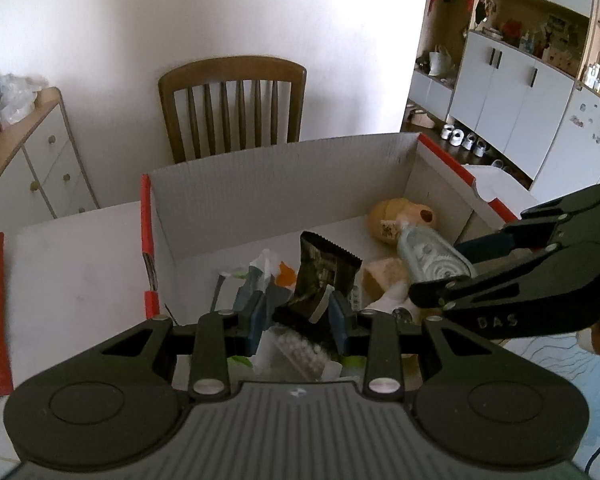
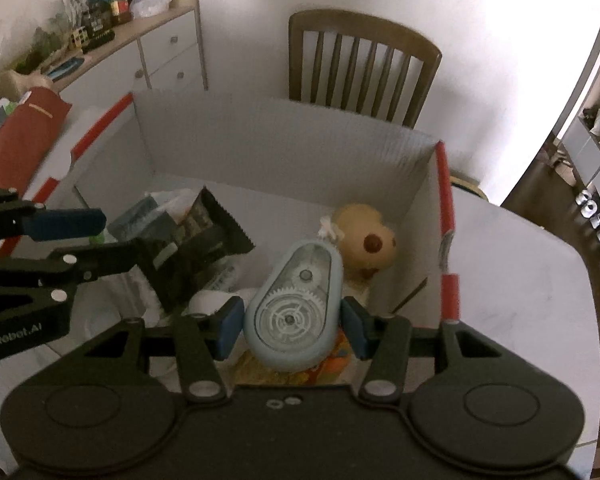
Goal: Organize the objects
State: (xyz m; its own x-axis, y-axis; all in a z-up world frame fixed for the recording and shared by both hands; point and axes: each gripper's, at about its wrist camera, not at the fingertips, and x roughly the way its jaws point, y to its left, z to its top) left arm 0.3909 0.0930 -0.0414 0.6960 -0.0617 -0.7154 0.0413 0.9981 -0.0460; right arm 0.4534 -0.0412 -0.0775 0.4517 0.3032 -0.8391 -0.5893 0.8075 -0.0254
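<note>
A white cardboard box with red edges stands open on the white table. My left gripper is shut on a dark crinkled snack packet, held over the box's near side. My right gripper is shut on a pale blue correction-tape dispenser with clear gears, just above the box floor. In the right wrist view the left gripper comes in from the left with the packet. A tan plush toy lies in the box's far right corner. The dispenser points toward the plush toy.
Wrappers, a blister pack and other small items lie on the box floor. A wooden chair stands behind the table. A sideboard with clutter and a red bag are at the left, cabinets at the right.
</note>
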